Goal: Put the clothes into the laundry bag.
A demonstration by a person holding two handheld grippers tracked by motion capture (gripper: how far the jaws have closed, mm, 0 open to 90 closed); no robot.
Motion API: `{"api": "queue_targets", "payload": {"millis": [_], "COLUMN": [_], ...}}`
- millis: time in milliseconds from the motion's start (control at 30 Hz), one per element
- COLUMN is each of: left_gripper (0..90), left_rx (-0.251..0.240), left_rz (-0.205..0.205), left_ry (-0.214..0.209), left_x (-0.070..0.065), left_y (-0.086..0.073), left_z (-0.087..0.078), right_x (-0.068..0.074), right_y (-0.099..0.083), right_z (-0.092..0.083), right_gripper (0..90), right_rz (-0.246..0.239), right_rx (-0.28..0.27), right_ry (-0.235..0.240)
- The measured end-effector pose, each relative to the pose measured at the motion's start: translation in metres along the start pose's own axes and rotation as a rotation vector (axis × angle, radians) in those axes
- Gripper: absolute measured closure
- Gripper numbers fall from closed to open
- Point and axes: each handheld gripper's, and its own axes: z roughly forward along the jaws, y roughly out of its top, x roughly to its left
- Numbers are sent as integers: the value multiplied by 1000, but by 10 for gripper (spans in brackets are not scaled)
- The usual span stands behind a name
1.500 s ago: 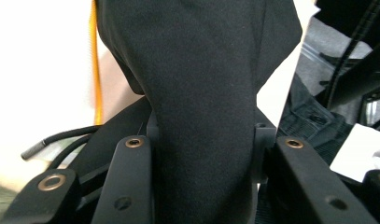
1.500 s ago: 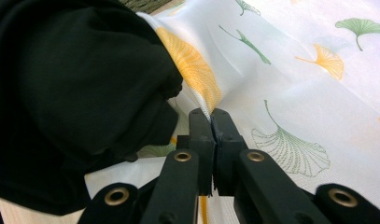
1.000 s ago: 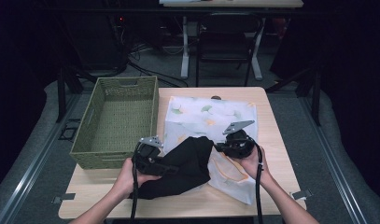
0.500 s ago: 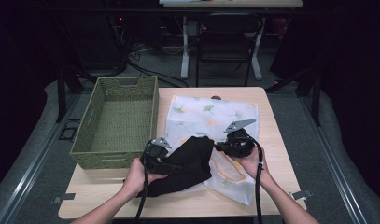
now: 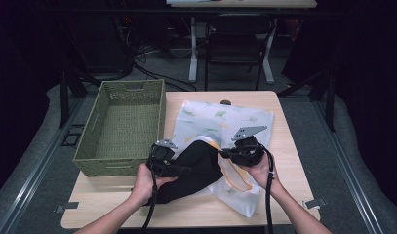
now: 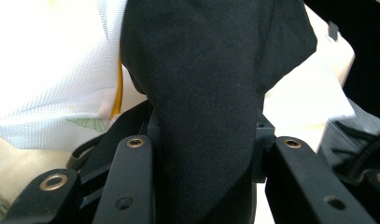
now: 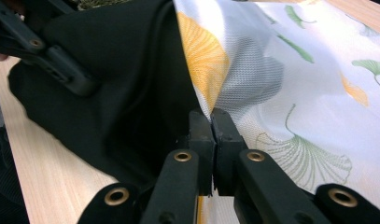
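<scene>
A black cloth (image 5: 191, 171) lies bunched at the table's front, its far end at the mouth of a white mesh bag (image 5: 225, 119) printed with leaves. My left gripper (image 5: 184, 169) is shut on the black cloth (image 6: 206, 93), which bulges up between its jaws, with the white bag (image 6: 52, 70) just behind. My right gripper (image 5: 224, 153) is shut on the bag's edge; its pads (image 7: 200, 123) meet on the mesh (image 7: 295, 93) right beside the black cloth (image 7: 122, 93). The left gripper's finger (image 7: 61, 70) shows at upper left there.
A green woven basket (image 5: 119, 165) stands at the left of the wooden table (image 5: 284, 126), close to my left hand. A small dark knob (image 5: 226, 102) sits at the table's far edge. Chairs and desk legs stand beyond the table.
My left gripper has shifted a little to the right with the black cloth, closer to the bag's mouth. The right gripper has stayed where it was.
</scene>
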Motion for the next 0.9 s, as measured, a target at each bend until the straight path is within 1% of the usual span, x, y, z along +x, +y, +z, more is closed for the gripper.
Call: {"api": "queue_targets", "payload": {"millis": [33,67,100,133,167,200,233,267,300,333,367,400,433,467,500,533,600,633,667,700,733,767,800,833,900], "left_gripper": [636,630,620,607,587,546,510,469,407,366,335,303,270,251,250,247,275,298,327,341,360,385,425,468,553], "left_rx": [12,36,36,69,90,90,94,97,97,103,103,94,94,119,135,135,189,189,201,201,203,203,198,198,190], "left_rz": [-8,-1,-1,4,10,10,37,53,53,107,107,128,128,183,208,208,242,242,257,257,250,257,242,242,230], "left_ry": [8,26,26,51,54,54,68,81,81,100,100,111,111,143,159,159,192,192,208,208,187,180,162,162,128], "left_x": [2,4,4,8,10,10,11,10,10,7,7,2,2,-5,-6,-6,-6,-6,-4,-4,-1,1,4,4,7], "left_y": [-2,-4,-4,-9,-10,-10,-10,-9,-9,-8,-8,-10,-10,-13,-16,-16,-23,-23,-25,-25,-26,-26,-28,-28,-30], "left_z": [6,13,13,27,31,31,30,28,28,18,18,11,11,7,8,8,18,18,23,23,26,27,28,28,29], "right_x": [0,0,0,0,-1,-1,-1,-1,-2,-2,-2,-3,-3,-3,-4,-4,-3,-3,-2,-2,-2,-2,-2,-2,-2], "right_y": [-1,-2,-2,-6,-9,-9,-12,-12,-12,-12,-12,-12,-12,-12,-12,-12,-12,-12,-12,-12,-12,-12,-12,-13,-13], "right_z": [1,3,3,9,12,12,16,16,16,15,15,14,14,14,14,14,15,15,15,16,16,15,15,15,16], "right_gripper": [889,889,889,889,889,889,889,889,889,889,889,889,889,889,889,889,889,889,889,889,889,889,889,889,889], "right_rz": [2,6,6,0,-4,-4,-1,-3,-4,-1,0,-1,-1,-2,-4,-4,1,1,6,-1,3,2,0,0,0], "right_rx": [8,20,20,58,74,74,93,97,97,94,94,92,92,93,91,91,94,94,97,98,98,98,100,99,101], "right_ry": [4,6,6,7,7,7,9,8,8,8,8,8,8,7,7,7,5,5,6,8,7,8,8,10,9]}}
